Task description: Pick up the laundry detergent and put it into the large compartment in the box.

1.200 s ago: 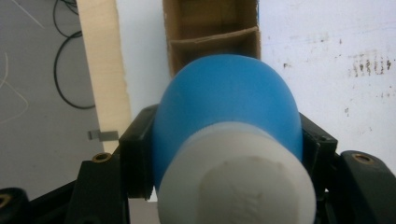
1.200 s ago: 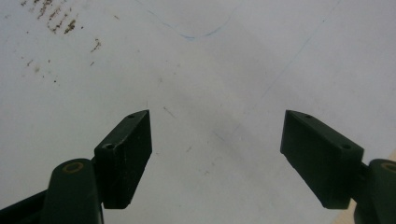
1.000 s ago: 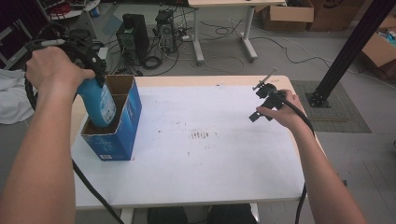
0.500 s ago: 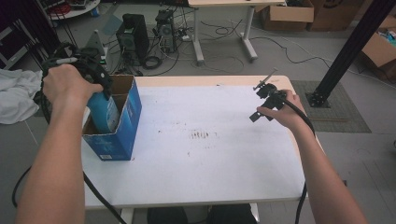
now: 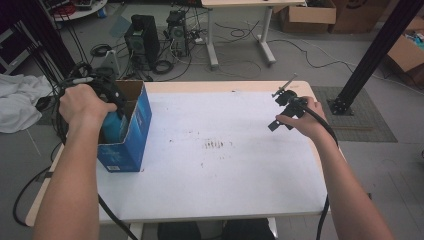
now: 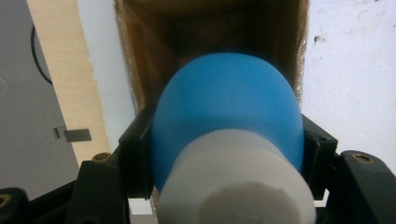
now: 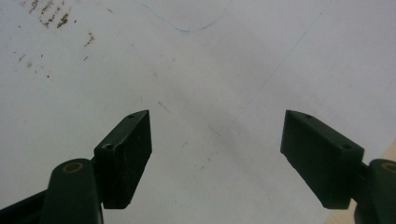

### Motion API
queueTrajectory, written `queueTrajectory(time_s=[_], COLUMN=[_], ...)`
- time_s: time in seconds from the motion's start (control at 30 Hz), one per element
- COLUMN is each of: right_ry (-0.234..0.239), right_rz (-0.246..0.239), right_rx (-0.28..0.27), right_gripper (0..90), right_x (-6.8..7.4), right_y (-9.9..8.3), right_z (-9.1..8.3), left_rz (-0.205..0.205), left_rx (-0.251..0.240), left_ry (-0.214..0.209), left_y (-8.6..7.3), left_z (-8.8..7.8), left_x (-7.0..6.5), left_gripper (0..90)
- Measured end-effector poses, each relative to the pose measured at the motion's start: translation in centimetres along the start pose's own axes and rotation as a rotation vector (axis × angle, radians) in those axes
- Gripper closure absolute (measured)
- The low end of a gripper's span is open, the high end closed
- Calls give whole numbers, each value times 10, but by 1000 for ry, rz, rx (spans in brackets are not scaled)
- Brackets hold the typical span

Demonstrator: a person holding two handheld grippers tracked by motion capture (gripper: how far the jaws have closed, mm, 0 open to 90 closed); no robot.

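While my left gripper (image 5: pixel 107 107) clamps the blue bottle (image 6: pixel 226 109) between its black jaws, white cap (image 6: pixel 236 182) toward the camera, I am lowering the bottle into the open blue cardboard box (image 5: pixel 131 131) at the left of the high view. From above, the bottle (image 5: pixel 114 127) sits partly inside the box mouth, its lower body hidden by the box wall and by my left hand (image 5: pixel 85 105). In the left gripper view, the brown inner walls of the box (image 6: pixel 140 56) frame the upper half of the frame beyond the bottle, so I judge the bottle is lined up with the opening but I cannot tell whether its base has reached the bottom. My right gripper (image 5: pixel 285 107) hovers over the white table (image 5: pixel 225 180) at the right of the high view, well apart from the box; in its own view the jaws stand wide apart with nothing between them, above bare, lightly stained tabletop. I judge the step in hand is the placing of the bottle in the box. The next move calls for sinking it straight down until it rests, keeping it off the box walls, then spreading the left jaws and lifting clear without dragging the bottle or tipping the box.
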State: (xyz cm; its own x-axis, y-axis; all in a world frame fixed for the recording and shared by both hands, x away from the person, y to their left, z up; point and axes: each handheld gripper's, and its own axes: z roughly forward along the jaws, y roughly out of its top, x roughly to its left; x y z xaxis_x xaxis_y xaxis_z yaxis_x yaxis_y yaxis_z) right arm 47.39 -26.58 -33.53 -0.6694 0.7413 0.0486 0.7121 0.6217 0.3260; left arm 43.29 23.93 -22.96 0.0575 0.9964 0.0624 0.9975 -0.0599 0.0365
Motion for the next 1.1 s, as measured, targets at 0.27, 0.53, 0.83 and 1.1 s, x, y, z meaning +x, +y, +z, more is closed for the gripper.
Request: queueTrajectory(time_s=[0.27,0.53,0.83,1.1], right_ry=[-1,0,1,1], right_rz=[0,2,5,14], right_rx=[1,5,10,9], right_gripper=[246,246,246,247], right_x=[0,-1,-2,-5], right_y=[-1,-2,-3,-6], right_z=[1,3,4,2], left_rz=[0,1,4,-7], left_rx=[11,28,40,48], left_ry=[0,1,1,-2], left_y=[0,0,1,0], left_z=[16,30,41,50], left_x=[-1,-1,-1,3], left_gripper=[381,382,381,381])
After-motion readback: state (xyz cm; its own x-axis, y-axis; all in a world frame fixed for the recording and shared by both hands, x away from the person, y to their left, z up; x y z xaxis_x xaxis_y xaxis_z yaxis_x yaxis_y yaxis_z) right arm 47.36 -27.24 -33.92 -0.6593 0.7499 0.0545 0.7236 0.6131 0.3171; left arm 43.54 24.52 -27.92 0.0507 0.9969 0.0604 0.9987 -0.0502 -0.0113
